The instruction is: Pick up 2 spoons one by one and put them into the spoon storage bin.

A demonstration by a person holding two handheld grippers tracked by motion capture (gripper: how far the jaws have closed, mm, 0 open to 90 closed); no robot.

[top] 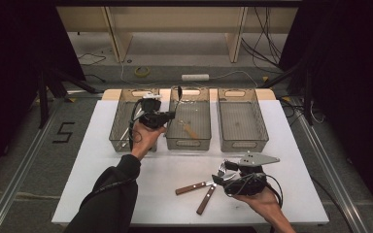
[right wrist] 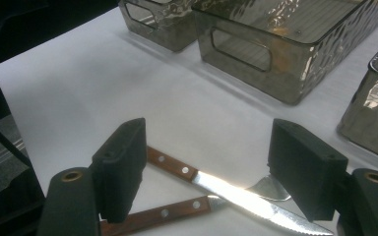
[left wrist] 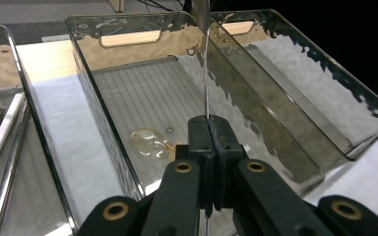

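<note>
The left tongs (left wrist: 207, 129) are clamped tight on a thin strip of metal, a knife blade (left wrist: 206, 73) seen edge-on, which rises straight up from between the pressed-together tips. In the high view the left tongs (top: 171, 115) sit over the near left corner of the middle tray (top: 190, 141), with the knife's dark handle (top: 179, 91) sticking up above that tray's left wall. Inside the middle tray lies one wooden-handled piece (top: 190, 129) on the ribbed floor. The left tray (top: 118, 127), just beside the left hand (top: 144, 137), holds a few long silvery utensils (left wrist: 0, 142). The right tray (top: 243, 141) stands just beside the middle one.

The right tongs (right wrist: 216, 169) stand wide apart, gripping nothing, low over the worktop (right wrist: 128, 93). Between and just beyond their tips lie two wooden-handled knives (right wrist: 211, 189): one with a serrated blade (right wrist: 256, 204) running toward the right tip, the other crossing under it with its handle (right wrist: 172, 211) pointing toward the left tip, and a further rounded piece of metal (right wrist: 273, 189) beneath the blades. In the high view the right tongs (top: 219, 174) are at the near right of the worktop, with those two brown handles (top: 199, 191) fanning out to their left, well apart from the trays.
</note>
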